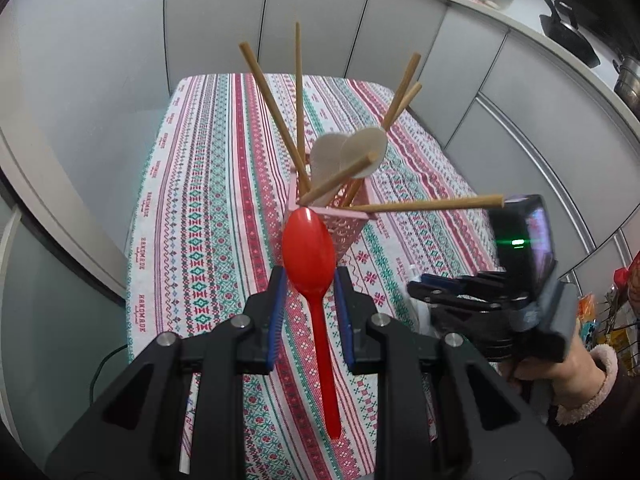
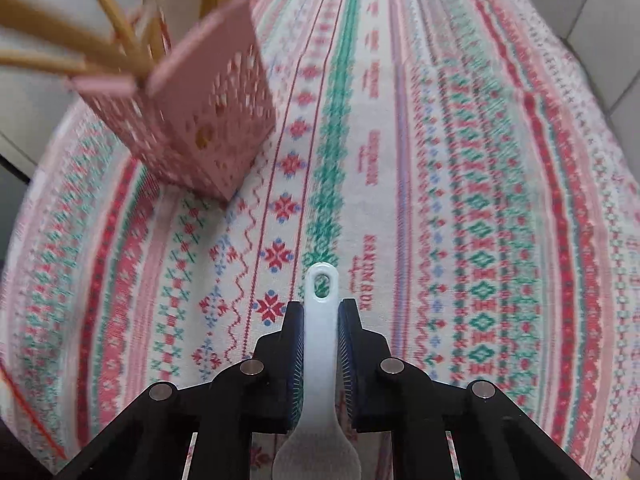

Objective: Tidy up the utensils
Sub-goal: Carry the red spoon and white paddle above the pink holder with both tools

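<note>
A pink perforated utensil holder point(image 1: 344, 224) stands on the patterned tablecloth point(image 1: 208, 216), holding several wooden chopsticks point(image 1: 276, 116) and pale flat paddles point(image 1: 360, 152). My left gripper point(image 1: 310, 280) is shut on a red plastic spoon point(image 1: 310, 252), bowl pointing forward, just short of the holder. My right gripper point(image 2: 320, 316) is shut on the handle of a white rice paddle point(image 2: 320, 344), handle end with a hole pointing forward, above the cloth. The holder point(image 2: 208, 120) stands at upper left in the right wrist view. The right gripper point(image 1: 424, 292) also shows at right in the left wrist view.
The table stands against grey cabinet fronts point(image 1: 400, 32). A counter with pans point(image 1: 568, 28) and food packs runs along the back right. The tablecloth point(image 2: 460, 200) stretches ahead to the right of the holder.
</note>
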Motion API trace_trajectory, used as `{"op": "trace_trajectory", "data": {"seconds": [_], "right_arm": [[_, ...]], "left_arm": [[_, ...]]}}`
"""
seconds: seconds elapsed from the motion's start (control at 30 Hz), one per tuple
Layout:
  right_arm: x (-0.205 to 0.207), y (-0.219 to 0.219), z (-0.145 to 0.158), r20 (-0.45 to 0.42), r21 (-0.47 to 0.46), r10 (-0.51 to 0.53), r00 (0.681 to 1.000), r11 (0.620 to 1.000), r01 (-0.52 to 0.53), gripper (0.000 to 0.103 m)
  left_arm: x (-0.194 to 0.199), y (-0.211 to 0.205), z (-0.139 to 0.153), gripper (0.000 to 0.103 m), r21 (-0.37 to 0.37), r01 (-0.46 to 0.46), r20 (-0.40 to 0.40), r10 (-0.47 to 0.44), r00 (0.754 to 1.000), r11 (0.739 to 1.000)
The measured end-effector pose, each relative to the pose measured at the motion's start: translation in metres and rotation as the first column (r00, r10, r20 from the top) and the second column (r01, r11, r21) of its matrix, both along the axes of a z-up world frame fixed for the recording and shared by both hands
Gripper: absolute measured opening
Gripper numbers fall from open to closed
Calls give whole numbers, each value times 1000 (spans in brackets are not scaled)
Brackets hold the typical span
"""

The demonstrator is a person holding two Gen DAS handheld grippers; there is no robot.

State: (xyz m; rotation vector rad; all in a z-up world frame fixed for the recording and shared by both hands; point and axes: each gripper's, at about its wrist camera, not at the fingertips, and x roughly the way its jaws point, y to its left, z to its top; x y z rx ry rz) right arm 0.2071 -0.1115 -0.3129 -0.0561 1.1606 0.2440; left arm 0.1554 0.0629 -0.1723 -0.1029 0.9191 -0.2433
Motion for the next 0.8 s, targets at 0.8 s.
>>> {"op": "trace_trajectory", "data": {"seconds": [0.8], "right_arm": [[-17, -66, 132, 335, 272, -173, 926, 959, 81, 15]], "left_arm": [[14, -34, 80, 26, -16, -111, 566, 100, 818, 994]]}}
